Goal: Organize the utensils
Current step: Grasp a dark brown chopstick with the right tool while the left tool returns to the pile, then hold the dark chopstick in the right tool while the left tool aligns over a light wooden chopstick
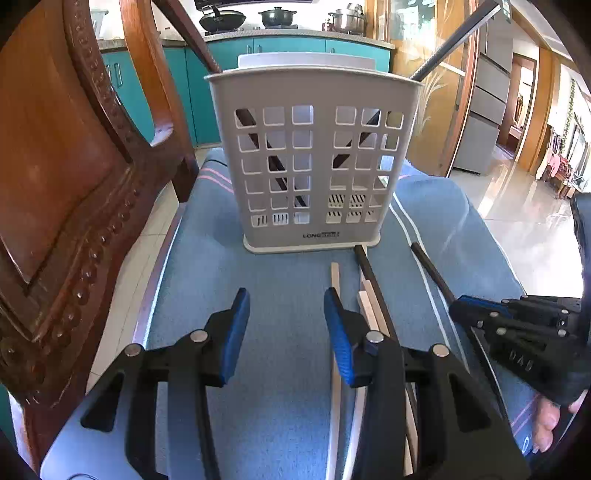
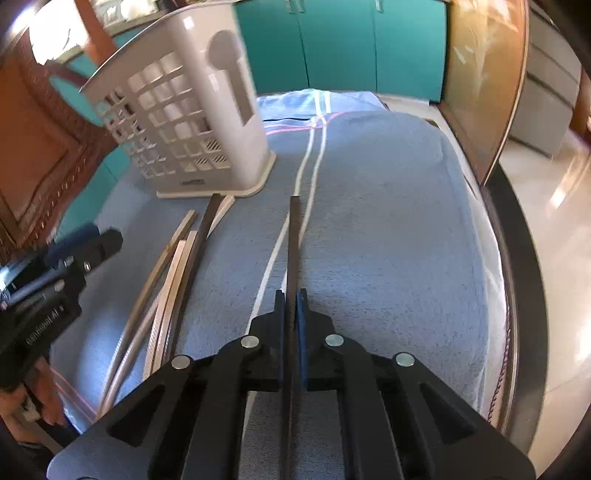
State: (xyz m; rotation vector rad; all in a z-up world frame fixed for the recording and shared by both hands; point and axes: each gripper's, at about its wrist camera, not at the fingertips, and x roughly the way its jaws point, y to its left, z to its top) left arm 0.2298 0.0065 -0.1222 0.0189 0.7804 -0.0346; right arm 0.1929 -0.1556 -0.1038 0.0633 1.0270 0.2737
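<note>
A grey perforated utensil holder (image 1: 314,158) stands on a blue towel (image 1: 280,280); two dark chopsticks lean inside it. It also shows in the right wrist view (image 2: 192,122). My left gripper (image 1: 286,332) is open and empty, in front of the holder. Several loose chopsticks (image 1: 364,295), pale and dark, lie on the towel just right of it; they also show in the right wrist view (image 2: 173,273). My right gripper (image 2: 291,306) is shut on a dark chopstick (image 2: 294,240) that points forward over the towel. The right gripper also shows in the left wrist view (image 1: 517,328).
A carved wooden chair (image 1: 74,184) stands close on the left. Teal cabinets (image 2: 340,44) are behind, with pots on the counter (image 1: 280,18). The towel-covered surface drops off to a tiled floor (image 2: 554,206) on the right.
</note>
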